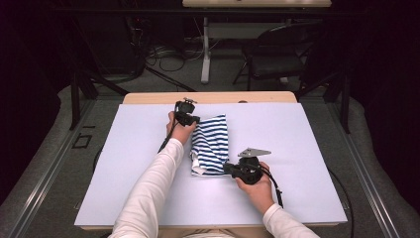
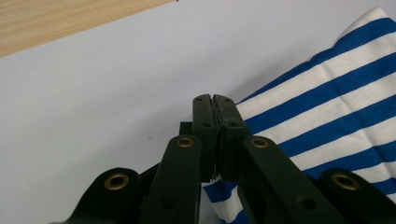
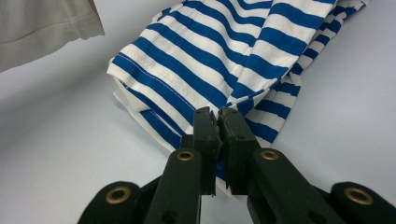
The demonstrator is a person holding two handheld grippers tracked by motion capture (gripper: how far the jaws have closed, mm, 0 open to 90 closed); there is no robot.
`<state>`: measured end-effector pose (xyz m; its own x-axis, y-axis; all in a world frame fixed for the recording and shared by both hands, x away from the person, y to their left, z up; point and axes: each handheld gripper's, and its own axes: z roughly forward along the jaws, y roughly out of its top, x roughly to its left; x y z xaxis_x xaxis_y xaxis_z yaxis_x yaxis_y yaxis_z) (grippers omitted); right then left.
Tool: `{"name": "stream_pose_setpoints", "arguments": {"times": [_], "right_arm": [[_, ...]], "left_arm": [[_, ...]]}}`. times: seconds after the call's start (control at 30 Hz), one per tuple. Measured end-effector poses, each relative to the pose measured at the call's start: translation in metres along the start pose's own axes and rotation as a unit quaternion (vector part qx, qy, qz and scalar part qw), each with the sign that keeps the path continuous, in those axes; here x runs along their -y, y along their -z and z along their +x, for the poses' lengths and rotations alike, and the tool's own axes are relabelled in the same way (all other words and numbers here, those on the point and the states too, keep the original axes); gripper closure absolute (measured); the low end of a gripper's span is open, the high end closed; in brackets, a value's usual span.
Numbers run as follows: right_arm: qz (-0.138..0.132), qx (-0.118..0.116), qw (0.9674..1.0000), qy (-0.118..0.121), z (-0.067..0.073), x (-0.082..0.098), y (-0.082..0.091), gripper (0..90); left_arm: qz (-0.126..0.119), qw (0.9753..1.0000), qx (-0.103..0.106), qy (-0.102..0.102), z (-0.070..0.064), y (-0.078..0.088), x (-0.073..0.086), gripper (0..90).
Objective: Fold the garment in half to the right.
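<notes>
Jaws pressed together on both: the left gripper pinches the far left corner of the striped cloth, the right gripper its near right corner. The cloth, soft blue-and-white knit folded into a rough rectangle, lies mid-table, a smooth pale sheet over wood. A white sleeve lies just beside the cloth.

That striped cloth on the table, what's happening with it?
A person is folding a blue-and-white striped garment on a pale table. The left hand-held gripper is shut on the garment's far corner, and the right hand-held gripper is shut on its near edge. The garment lies folded into a narrow stack between them.
</notes>
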<state>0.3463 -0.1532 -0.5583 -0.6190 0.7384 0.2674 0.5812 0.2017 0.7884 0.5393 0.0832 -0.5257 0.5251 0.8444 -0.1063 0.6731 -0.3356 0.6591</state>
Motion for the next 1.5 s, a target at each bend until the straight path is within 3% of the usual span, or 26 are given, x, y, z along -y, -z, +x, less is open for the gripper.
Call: {"name": "stream_pose_setpoints", "arguments": {"times": [0.53,1.0,1.2,1.5], "right_arm": [[0.001,0.004,1.0000,-0.002,-0.001,0.001,0.000,85.3],[-0.010,0.003,0.9999,-0.006,-0.001,0.000,0.005,82.4],[-0.023,0.017,0.9996,0.009,0.000,-0.004,0.012,76.0],[-0.042,0.031,0.9986,0.007,-0.003,-0.008,0.017,57.7]], "left_arm": [[-0.006,1.0000,-0.007,0.000,0.000,0.005,-0.001,82.9],[-0.029,0.9996,-0.004,0.000,-0.003,0.020,-0.004,64.9],[-0.042,0.9991,0.003,-0.005,-0.005,0.029,-0.004,55.6],[-0.058,0.9983,-0.003,-0.008,-0.005,0.043,-0.005,32.7]]}}
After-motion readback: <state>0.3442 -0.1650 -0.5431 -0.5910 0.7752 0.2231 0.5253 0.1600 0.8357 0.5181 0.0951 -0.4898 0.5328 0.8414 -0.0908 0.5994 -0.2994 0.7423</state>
